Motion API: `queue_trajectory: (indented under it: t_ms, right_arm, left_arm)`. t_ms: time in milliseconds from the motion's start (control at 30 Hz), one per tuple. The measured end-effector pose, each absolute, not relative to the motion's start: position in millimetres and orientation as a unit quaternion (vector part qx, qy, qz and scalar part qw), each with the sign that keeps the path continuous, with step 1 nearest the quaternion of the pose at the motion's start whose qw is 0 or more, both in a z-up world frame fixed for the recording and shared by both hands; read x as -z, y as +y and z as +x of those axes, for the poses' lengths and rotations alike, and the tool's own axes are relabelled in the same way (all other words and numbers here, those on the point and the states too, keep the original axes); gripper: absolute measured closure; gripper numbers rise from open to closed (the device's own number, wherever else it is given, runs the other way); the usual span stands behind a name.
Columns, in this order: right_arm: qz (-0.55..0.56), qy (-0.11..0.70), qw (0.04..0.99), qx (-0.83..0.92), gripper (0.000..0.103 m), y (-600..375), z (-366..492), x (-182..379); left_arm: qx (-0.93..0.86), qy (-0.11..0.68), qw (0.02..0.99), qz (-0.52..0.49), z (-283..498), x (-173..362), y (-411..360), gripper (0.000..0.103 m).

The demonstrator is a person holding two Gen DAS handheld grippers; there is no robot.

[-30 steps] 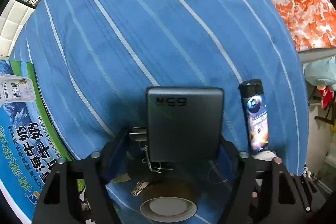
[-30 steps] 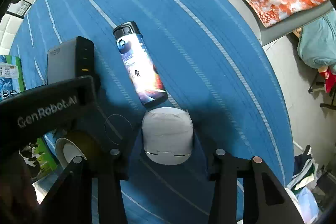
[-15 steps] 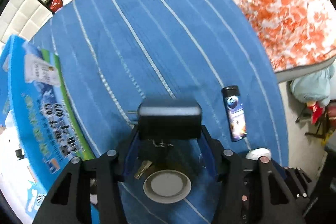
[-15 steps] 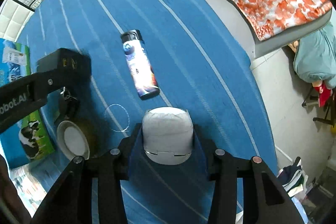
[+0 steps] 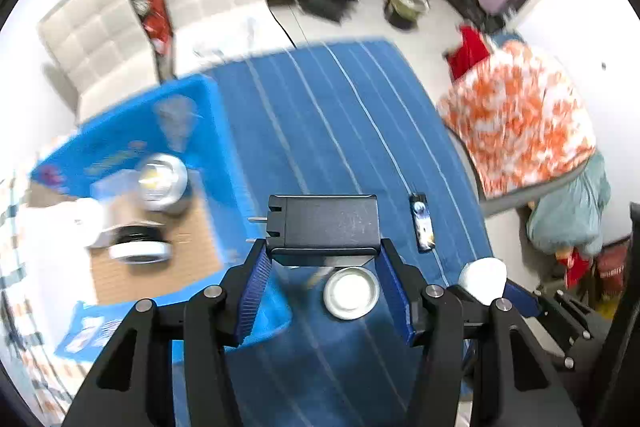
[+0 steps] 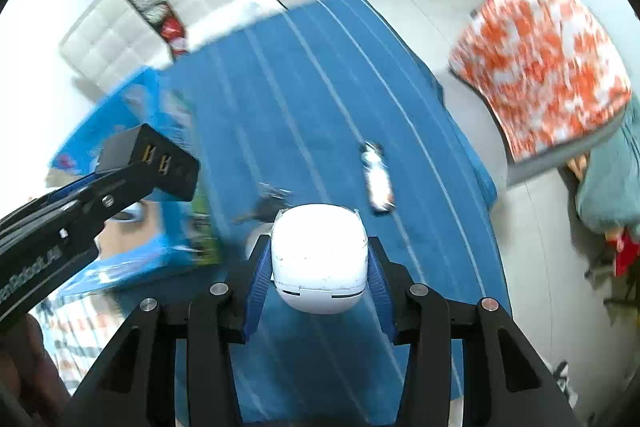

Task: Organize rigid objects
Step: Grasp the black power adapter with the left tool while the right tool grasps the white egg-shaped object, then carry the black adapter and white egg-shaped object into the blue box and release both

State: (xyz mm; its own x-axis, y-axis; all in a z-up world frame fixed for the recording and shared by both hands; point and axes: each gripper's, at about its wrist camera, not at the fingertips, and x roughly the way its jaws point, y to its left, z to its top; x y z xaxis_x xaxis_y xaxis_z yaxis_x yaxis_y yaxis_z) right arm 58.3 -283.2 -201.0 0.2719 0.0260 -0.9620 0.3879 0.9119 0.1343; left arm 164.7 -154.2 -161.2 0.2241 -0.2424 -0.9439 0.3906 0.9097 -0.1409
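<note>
My left gripper [image 5: 323, 253] is shut on a black plug-in charger [image 5: 323, 225], held high above the blue striped cloth [image 5: 320, 131]. My right gripper [image 6: 318, 251] is shut on a white rounded case [image 6: 319, 259], also raised. The right wrist view shows the charger [image 6: 154, 157] at the left, over an open blue carton [image 6: 116, 123]. A printed lighter [image 5: 423, 223] lies on the cloth at the right. A round tin [image 5: 351, 293] sits below the left jaws. A bunch of keys [image 6: 269, 202] lies blurred beyond the white case.
The blue carton [image 5: 120, 151] stands at the cloth's left edge and holds a silver round object [image 5: 162, 181] and a white-rimmed roll [image 5: 138, 247]. An orange floral cover [image 5: 516, 131] lies off the right edge. White cushioned seats [image 5: 120, 27] stand at the back.
The left jaws closed on the charger and lifted it off the cloth. Both grippers rose far above the table with their objects, so the carton and the room came into view.
</note>
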Motion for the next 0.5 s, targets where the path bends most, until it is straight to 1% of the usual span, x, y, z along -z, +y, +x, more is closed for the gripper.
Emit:
queue_trajectory:
  t_ms: [133,233,500]
  right_arm:
    - [0.156,0.561,0.810,0.078,0.055,-239,63,150]
    - [0.143,0.542,0.827,0.049,0.055,-207,69,122]
    - [0.097,0.501,0.860,-0.005,0.055,-130,73,66]
  left_arm:
    - [0.174,0.552,0.814,0.045,148,112,-95,0.052]
    - [0.143,0.530,0.835,0.037,135,88,-56,0.052]
    - [0.075,0.491,0.868,0.004,113,58,20,0.052]
